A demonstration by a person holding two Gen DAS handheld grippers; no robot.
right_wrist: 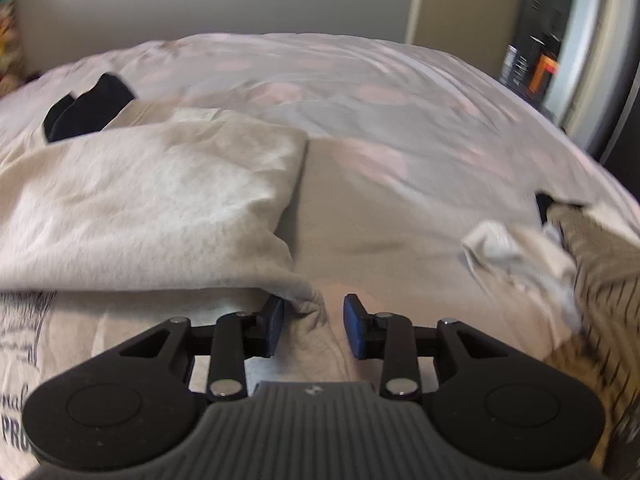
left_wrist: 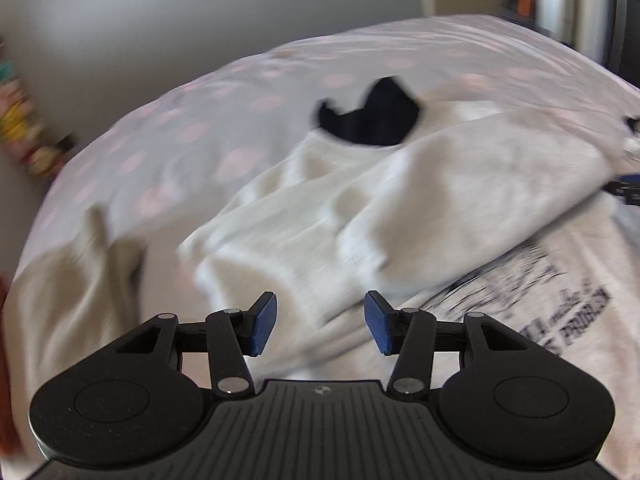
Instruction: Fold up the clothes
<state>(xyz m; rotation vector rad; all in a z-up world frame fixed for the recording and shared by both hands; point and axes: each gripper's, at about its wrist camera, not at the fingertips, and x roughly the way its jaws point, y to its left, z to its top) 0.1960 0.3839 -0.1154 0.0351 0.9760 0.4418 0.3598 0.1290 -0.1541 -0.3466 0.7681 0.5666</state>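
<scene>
Grey marl garment: a pale grey cotton sweatshirt (right_wrist: 152, 200) is being shown folded over on itself across the left half of the right wrist view; its dark printed lettering (left_wrist: 576, 312) is being seen at the lower right of the left wrist view.
Step in hand: a fold is judged to be just laid, with the sleeve edge being let go.
Right gripper (right_wrist: 314, 326): its jaws are being held partly apart; a bunched corner of the sweatshirt is lying between the blue pads (right_wrist: 354, 330), touching the left pad but not pinched.
Left gripper (left_wrist: 320, 322): its jaws are being held well apart over the cloth, with nothing gripped.
Next move: a fresh edge is likely being sought, which calls for both claws to be brought low to the cloth and closed on a single layer only.
Other clothes: a dark navy item (left_wrist: 372, 120) is lying behind the sweatshirt; a crumpled white cloth (right_wrist: 516, 256) is lying at the right, beside a striped tan piece (right_wrist: 600, 264).
Surface: a bed sheet in lilac with faint pink dots (right_wrist: 360, 92) is being used as the worktop.
Room: a plain grey wall is being seen at the top, a doorway at the upper right.
</scene>
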